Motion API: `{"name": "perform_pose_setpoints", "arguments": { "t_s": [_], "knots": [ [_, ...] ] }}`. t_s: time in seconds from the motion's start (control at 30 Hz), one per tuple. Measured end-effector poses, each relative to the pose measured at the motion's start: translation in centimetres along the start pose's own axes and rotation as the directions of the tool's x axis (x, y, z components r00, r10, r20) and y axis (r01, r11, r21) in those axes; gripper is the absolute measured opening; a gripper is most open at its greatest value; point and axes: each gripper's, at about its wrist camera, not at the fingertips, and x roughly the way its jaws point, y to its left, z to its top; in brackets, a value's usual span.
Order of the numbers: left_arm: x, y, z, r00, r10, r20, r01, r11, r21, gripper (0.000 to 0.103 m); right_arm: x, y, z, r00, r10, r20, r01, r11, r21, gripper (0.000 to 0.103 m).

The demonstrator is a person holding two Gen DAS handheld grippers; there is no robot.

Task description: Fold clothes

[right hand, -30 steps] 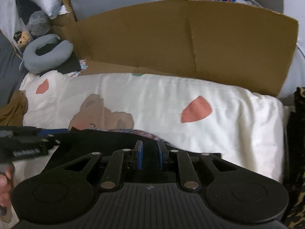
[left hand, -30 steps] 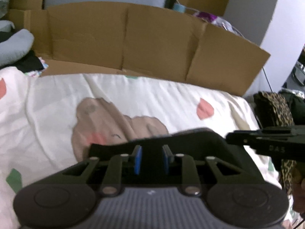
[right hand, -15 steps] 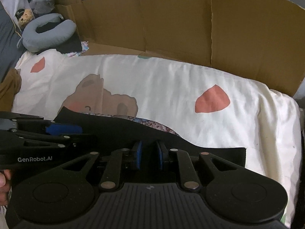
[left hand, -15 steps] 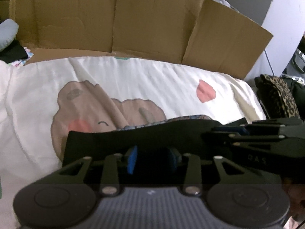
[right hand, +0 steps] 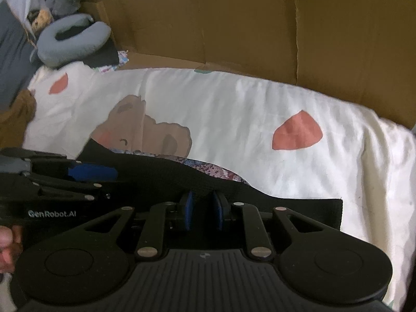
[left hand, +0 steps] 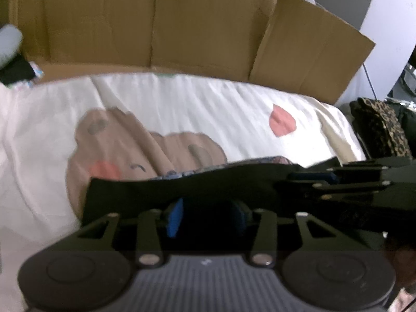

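right claw [right hand: 202,214] pinching the black garment [right hand: 161,171] hem | left claw [left hand: 205,218] spread around it | garment on the bed sheet [right hand: 234,109], just in front of the bear print [right hand: 145,132] | we'd keep the hem taut and level

A bed covered by a cream sheet [right hand: 234,109] with bear and red-shape prints — a black garment [right hand: 161,171] lies on its near part, patterned lining showing at its far edge.
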Motion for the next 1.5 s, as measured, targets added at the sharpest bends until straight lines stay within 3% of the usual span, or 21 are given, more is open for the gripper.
{"name": "perform_pose_setpoints", "arguments": {
  "t_s": [0.1, 0.33, 0.53, 0.67, 0.83, 0.93, 1.27, 1.5],
  "knots": [
    [-1.6, -0.8, -0.5, 0.996, 0.078, 0.052, -0.078, 0.997, 0.009, 0.047, -0.9, -0.4, 0.1, 1.0, 0.019, 0.001, -0.019, 1.0, 0.015, 0.022],
    [-4.2, -1.4, -1.3, 0.997, -0.012, 0.072, 0.016, 0.998, -0.055, 0.046, -2.9, 0.5, -1.8, 1.0, 0.013, 0.019, -0.013, 1.0, -0.012, 0.024],
    [-4.1, -3.7, -2.4, 0.994, -0.091, 0.065, 0.091, 0.996, 0.011, 0.046, -4.5, 1.2, -3.5, 0.999, 0.008, 0.035, -0.007, 0.999, -0.035, 0.024],
    [-1.9, -3.9, -3.5, 0.998, -0.06, 0.014, 0.059, 0.996, 0.062, 0.041, -3.5, 0.9, -4.0, 0.999, -0.024, 0.025, 0.026, 0.998, -0.064, 0.023],
    [-2.2, -3.7, -3.4, 0.999, -0.027, 0.036, 0.025, 0.998, 0.064, 0.038, -3.1, 0.2, -3.2, 0.996, -0.083, 0.044, 0.085, 0.996, -0.04, 0.022],
    [-3.4, -3.7, -3.4, 0.998, -0.008, 0.063, 0.006, 0.999, 0.034, 0.034, -4.9, -0.3, -2.3, 0.992, -0.076, 0.097, 0.075, 0.997, 0.01, 0.024],
    [-5.4, -4.5, -5.7, 0.996, -0.084, 0.029, 0.084, 0.996, 0.006, 0.035, -6.9, 1.5, -5.2, 0.999, 0.009, 0.046, -0.008, 1.0, -0.017, 0.024],
    [-4.3, -3.0, -7.1, 0.999, -0.037, -0.025, 0.037, 0.999, 0.032, 0.027, -6.0, 1.2, -7.5, 1.0, -0.012, -0.007, 0.011, 0.997, -0.074, 0.023]
  ]
}}
